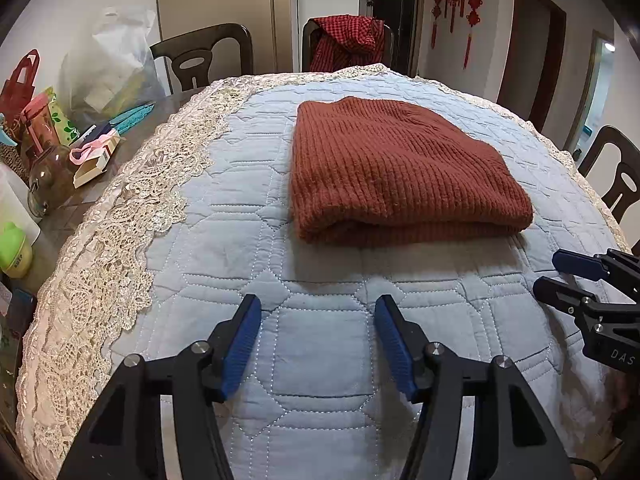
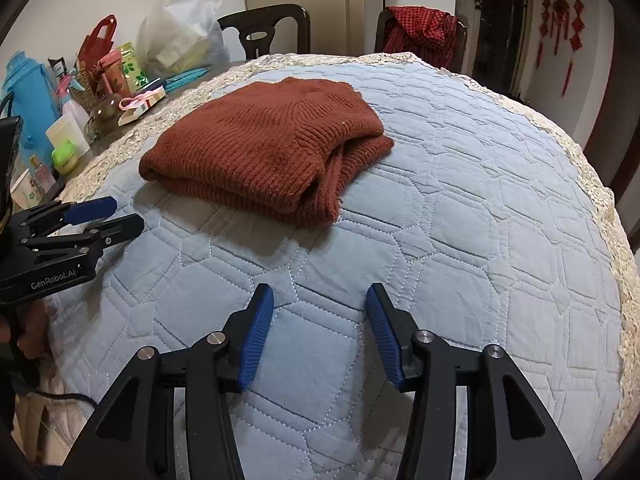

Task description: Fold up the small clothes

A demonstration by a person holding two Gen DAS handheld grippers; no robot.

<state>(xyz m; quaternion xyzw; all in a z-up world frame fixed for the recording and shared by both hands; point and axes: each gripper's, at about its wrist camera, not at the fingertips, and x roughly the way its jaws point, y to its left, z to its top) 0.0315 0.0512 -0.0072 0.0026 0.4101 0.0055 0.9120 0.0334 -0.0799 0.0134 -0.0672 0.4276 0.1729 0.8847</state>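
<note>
Nearest to me, the left hand-held gripper (image 1: 318,310) and the right hand-held gripper (image 2: 320,300) both hover over the blue quilted cover (image 1: 320,360) on the table, jaws parted with nothing between them. Beyond them the rust knitted sweater (image 1: 396,176) lies folded on the quilt. Farther back, a red checked garment (image 1: 348,40) hangs over a chair (image 1: 308,44).

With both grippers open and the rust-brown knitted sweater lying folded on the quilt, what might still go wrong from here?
1. The rust-brown ribbed knitted sweater shows loose layers and a dangling strand at its right end; nudging it may undo the fold.
2. The open left gripper and right gripper hover low over the light blue quilted cover; a close could pinch it.
3. The cream lace trim could snag a finger.
</note>
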